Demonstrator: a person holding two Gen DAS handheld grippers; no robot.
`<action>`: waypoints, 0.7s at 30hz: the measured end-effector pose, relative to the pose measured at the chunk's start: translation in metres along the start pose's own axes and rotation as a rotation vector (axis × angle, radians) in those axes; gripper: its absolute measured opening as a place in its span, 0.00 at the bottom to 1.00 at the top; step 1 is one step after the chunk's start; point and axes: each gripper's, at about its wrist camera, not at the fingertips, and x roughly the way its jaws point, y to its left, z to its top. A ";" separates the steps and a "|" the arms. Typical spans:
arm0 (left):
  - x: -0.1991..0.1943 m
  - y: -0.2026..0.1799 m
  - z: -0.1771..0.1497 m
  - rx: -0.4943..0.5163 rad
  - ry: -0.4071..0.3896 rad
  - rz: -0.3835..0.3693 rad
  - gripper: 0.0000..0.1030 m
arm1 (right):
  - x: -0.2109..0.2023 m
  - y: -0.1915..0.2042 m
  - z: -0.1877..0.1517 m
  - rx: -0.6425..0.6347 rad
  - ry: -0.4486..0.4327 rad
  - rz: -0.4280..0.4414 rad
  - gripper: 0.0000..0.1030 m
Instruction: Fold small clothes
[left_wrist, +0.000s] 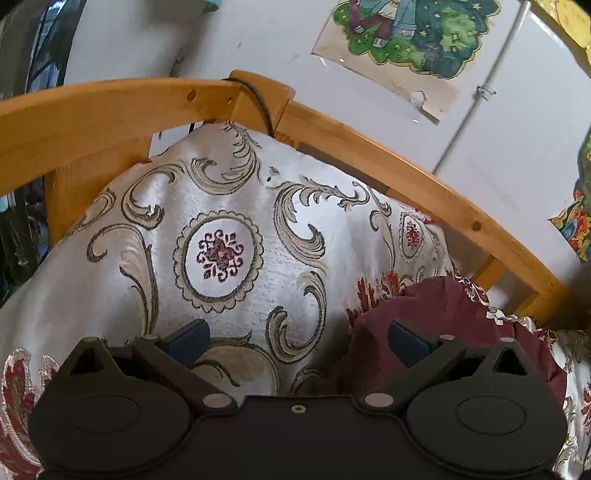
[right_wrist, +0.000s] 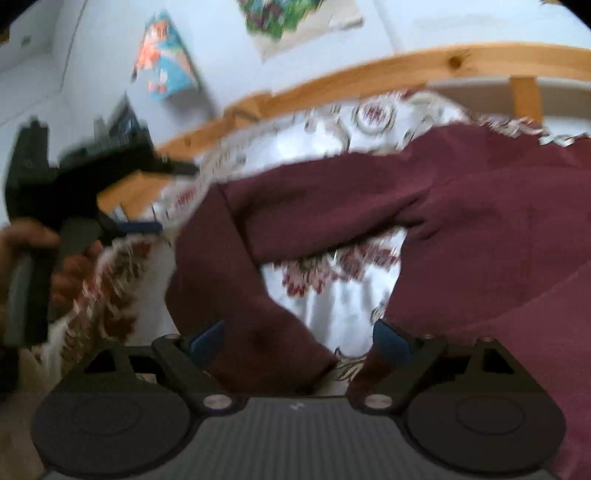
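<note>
A maroon garment (right_wrist: 480, 221) lies spread on a white bedcover with swirl patterns (left_wrist: 229, 206). In the right wrist view a sleeve (right_wrist: 236, 280) runs down toward my right gripper (right_wrist: 299, 339), which is open just above it. In the left wrist view the garment's edge (left_wrist: 454, 317) lies at lower right. My left gripper (left_wrist: 295, 339) is open, its right finger over that edge, holding nothing. The left gripper also shows, blurred, in the right wrist view (right_wrist: 140, 195) at the left, held by a hand.
A wooden bed rail (left_wrist: 424, 188) curves around the far side of the bed. Behind it is a white wall with colourful posters (left_wrist: 417, 33). A black cable (left_wrist: 258, 103) hangs over the rail corner.
</note>
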 end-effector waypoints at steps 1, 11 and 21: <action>0.001 0.000 0.000 -0.005 0.000 -0.001 0.99 | 0.009 0.002 0.000 -0.004 0.032 0.005 0.80; 0.003 0.005 -0.002 -0.041 0.015 -0.012 0.99 | 0.016 -0.001 -0.007 0.016 0.031 -0.007 0.06; -0.011 -0.004 -0.007 -0.049 0.006 -0.046 0.99 | -0.132 -0.044 0.014 0.082 -0.314 -0.158 0.06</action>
